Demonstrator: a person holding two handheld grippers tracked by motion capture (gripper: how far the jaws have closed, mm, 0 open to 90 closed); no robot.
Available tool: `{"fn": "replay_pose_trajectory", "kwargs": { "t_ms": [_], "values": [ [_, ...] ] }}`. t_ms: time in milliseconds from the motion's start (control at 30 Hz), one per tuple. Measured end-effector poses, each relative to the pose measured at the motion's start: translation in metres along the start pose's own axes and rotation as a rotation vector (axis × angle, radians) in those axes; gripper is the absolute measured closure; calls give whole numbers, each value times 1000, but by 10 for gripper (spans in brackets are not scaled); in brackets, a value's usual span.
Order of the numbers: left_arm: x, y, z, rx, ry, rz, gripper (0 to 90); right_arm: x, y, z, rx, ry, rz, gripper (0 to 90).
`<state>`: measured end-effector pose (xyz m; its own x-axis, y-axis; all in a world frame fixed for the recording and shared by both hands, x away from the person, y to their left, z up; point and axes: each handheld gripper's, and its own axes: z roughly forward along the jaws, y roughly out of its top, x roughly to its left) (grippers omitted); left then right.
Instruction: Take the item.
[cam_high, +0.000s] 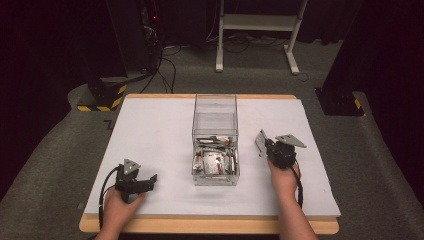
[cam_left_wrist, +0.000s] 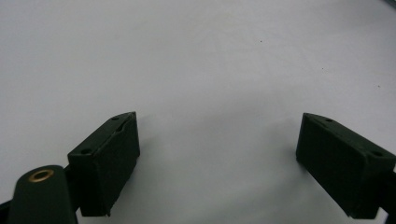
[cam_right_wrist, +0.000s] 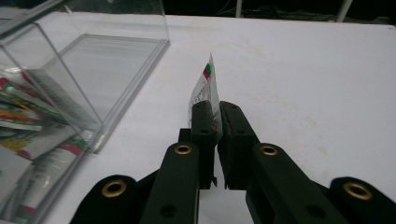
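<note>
The right gripper (cam_right_wrist: 217, 109) had its black jaws pinched on a thin white sachet with a red-and-green corner (cam_right_wrist: 206, 88), held upright over the white tabletop (cam_high: 150, 135) beside the clear plastic box of similar sachets (cam_high: 215, 142). The left gripper (cam_left_wrist: 217, 154) sat wide open, holding nothing. Lowering the sachet flat before letting go would likely stop it from tipping or sliding.

room dim – grey carpet floor (cam_high: 60, 150), white-covered tabletop (cam_high: 150, 130) with wood edge. white metal stand (cam_high: 260, 22) behind, cables (cam_high: 165, 70) trailing, yellow-black striped base (cam_high: 102, 97) at left – dark surroundings.
</note>
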<state>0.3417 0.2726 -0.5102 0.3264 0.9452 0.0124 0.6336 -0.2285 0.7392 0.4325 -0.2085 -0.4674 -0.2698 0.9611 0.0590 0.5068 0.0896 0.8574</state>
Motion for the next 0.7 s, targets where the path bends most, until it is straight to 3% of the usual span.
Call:
{"fn": "replay_pose_trajectory", "kwargs": {
  "t_ms": [267, 400, 700],
  "values": [
    [0, 0, 0, 0, 0, -1, 137, -16, -3, 3, 23, -41, 10, 794],
    [0, 0, 0, 0, -1, -2, 137, -22, -4, -2, 21, -75, -2, 710],
    [0, 0, 0, 0, 0, -3, 137, -25, -4, -11, 3, -63, 0, 644]
  ]
}}
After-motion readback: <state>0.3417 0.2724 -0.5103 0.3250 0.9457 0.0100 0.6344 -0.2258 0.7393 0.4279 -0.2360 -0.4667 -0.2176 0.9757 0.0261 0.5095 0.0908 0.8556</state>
